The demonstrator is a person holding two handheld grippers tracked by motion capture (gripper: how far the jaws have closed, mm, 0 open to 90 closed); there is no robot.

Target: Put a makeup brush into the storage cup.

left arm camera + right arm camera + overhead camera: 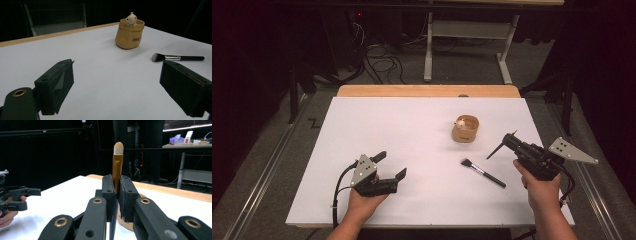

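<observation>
Count on the white table (422,125): two makeup brushes, one pouch-shaped holder, two hand-held grippers. Brush one, the small gold-handled brush (117,167), is clamped in the right gripper (117,195); in the right gripper view it stands upright at centre frame, its gold ferrule rising out from between the closed black jaws, with a short rounded tuft of pale, cream-tipped bristles at the top. In the high view the same brush (498,148) shows as a thin dark sliver slanting down-left from the right gripper (512,139), at right of frame, just below and right of the holder. Brush two, the black-handled brush (483,173), lies flat on the table at lower right of centre, with a dark fluffy head, silver ferrule and black handle; nothing touches it. The tan holder (465,128) sits right of centre, soft-sided like a little sack, with dark lettering on the front and a small pale figure (131,18) perched on its rim. The left gripper (388,165), at lower left of the high view, rests low over the table with its jaws spread wide and nothing between them.
</observation>
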